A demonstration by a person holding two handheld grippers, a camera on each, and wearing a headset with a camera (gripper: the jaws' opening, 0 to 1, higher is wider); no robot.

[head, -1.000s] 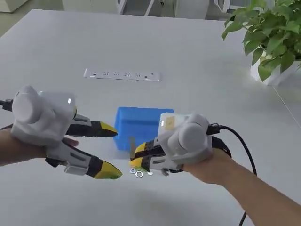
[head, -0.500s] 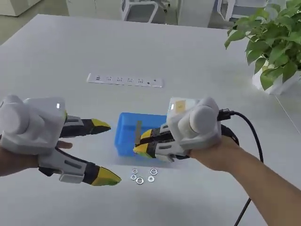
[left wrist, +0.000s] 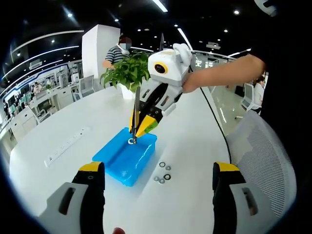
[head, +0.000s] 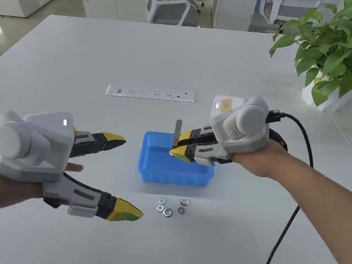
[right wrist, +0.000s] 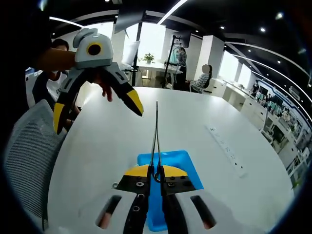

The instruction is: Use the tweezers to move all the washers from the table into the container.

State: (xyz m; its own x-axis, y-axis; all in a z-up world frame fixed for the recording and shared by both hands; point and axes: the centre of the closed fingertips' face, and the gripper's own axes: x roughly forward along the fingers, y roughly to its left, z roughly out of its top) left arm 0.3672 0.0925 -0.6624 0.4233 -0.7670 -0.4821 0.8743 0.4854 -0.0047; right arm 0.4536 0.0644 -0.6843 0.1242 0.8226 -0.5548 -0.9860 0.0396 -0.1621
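Tweezers point(head: 177, 131) sit clamped between the closed fingers of the right gripper point(head: 177, 152), which a hand point(head: 264, 159) holds over the blue container point(head: 165, 176). In the head view the tweezers' blunt end rises above the far rim of the container. In the left gripper view their thin tips point down into the container's open top, and a small ring at the tips looks like a washer point(left wrist: 131, 141), though it is too small to be sure. In the right gripper view the two tweezer arms run straight ahead from the fingers, nearly touching each other, with the container below them.

A small cluster of washers point(head: 171, 207) lies flat on the white table point(head: 231, 71) just in front of the container's near wall, apart from it. The left gripper point(head: 132, 176) hovers to the left of the container with its yellow-tipped fingers spread wide and nothing between them; the lower fingertip is near the washers but not touching them. A white power strip point(head: 151, 93) lies beyond the container, and a potted plant point(head: 324, 49) stands well off to its right. A black cable point(head: 300, 165) trails from the right gripper toward the near table edge.
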